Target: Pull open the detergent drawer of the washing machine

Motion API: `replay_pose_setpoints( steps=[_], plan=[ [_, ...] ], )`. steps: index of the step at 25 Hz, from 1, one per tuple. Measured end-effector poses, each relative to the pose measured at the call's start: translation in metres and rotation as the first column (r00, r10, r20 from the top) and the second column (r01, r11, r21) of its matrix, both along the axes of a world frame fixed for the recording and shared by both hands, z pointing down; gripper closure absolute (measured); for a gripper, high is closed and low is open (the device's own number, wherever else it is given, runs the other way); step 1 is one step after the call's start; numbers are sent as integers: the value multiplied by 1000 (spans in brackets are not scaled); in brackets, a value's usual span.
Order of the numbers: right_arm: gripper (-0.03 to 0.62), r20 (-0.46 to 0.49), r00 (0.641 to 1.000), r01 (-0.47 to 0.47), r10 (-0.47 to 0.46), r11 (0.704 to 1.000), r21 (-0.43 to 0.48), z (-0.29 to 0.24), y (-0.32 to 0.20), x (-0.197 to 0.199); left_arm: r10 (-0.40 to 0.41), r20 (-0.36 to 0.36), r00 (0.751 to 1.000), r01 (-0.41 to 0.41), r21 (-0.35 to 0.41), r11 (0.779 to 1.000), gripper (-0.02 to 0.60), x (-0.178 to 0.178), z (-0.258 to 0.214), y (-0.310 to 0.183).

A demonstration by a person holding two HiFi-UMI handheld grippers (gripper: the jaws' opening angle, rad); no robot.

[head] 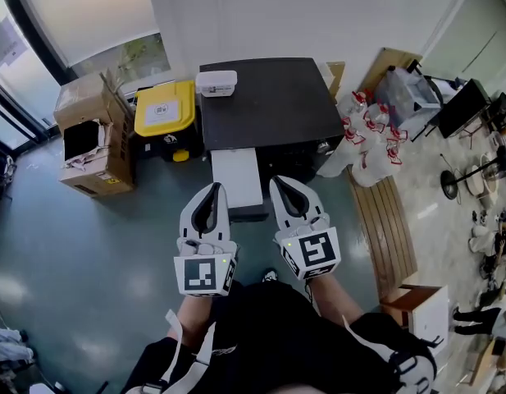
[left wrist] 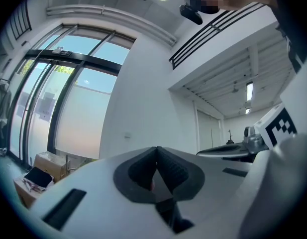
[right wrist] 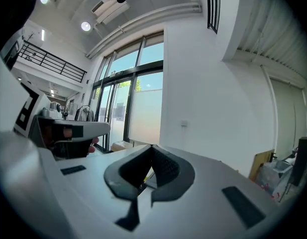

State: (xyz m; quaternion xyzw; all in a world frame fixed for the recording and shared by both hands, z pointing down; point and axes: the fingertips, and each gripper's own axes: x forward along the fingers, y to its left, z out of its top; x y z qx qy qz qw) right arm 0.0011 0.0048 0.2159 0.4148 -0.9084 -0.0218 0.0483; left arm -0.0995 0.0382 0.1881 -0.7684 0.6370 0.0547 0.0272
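Two grippers sit side by side low in the middle of the head view, the left gripper (head: 210, 190) and the right gripper (head: 283, 182), each with its marker cube toward the person and its tips toward the washing machine (head: 269, 105). In the left gripper view the dark pads (left wrist: 168, 166) meet at their tips with nothing between them, so the left gripper is closed and empty. The right gripper view shows the same, pads (right wrist: 165, 166) pressed together and nothing held. The washing machine, with its flat black top, stands against the white wall at the upper centre of the head view. What looks like its detergent drawer (head: 236, 177), a white rectangle, juts out from the left part of its front toward the person, and in the picture it lies between the two grippers' tips. A small white box (head: 216, 82) rests on the machine's top near its upper left corner. Left of the machine stand a yellow-lidded bin (head: 165, 107) and an open cardboard box (head: 93, 134). To its right lie plastic bags (head: 367, 130) and a wooden bench (head: 384, 220).
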Motion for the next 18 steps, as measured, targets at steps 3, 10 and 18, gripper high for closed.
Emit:
replay_pose_setpoints(
  steps=[3, 10, 18],
  plan=[
    [585, -4, 1000, -4, 4, 1000, 10, -5, 3, 0, 3, -12, 1000, -3, -2, 1000, 560, 0, 0, 4],
    [585, -16, 1000, 4, -4, 1000, -9, 9, 8, -5, -15, -22, 1000, 15, -32, 999, 560, -6, 20, 9],
    [585, -25, 1000, -14, 14, 1000, -6, 14, 12, -4, -41, -16, 999, 40, -46, 998, 560, -24, 30, 21]
  ],
)
